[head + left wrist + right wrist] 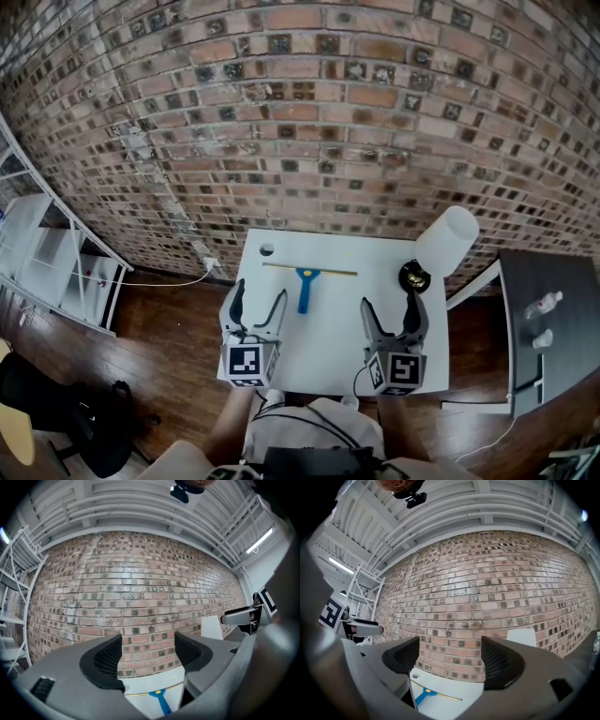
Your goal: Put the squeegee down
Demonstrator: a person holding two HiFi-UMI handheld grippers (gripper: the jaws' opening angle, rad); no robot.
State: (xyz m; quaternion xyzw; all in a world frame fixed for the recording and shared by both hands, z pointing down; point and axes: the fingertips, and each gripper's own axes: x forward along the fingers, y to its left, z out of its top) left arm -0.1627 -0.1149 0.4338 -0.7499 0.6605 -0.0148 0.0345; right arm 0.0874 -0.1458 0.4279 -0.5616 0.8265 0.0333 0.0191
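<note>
Looking down at the squeegee, lying flat on the white tabletop at the middle of the head view, clear of both tools. Resting with its blue handle pointing toward the bottom of the frame and its thin blade running left to right near the tabletop's far edge, just below a small round hole.

Holding the left hand-held gripper released at lower left of centre, over the tabletop's left edge, grasping nothing; showing only brick wall and the squeegee's handle in the gap in its own view. Holding the right hand-held gripper released as well at lower right of centre, over the tabletop, grasping nothing, with wall and a strip of tabletop showing in the gap.

Also showing, at the tabletop's upper right corner, a white cylinder tilting toward the upper right beside a round black base. Showing two small bottles lying on a dark table at the right edge, and a white cable trailing over the wooden floor at left.
</note>
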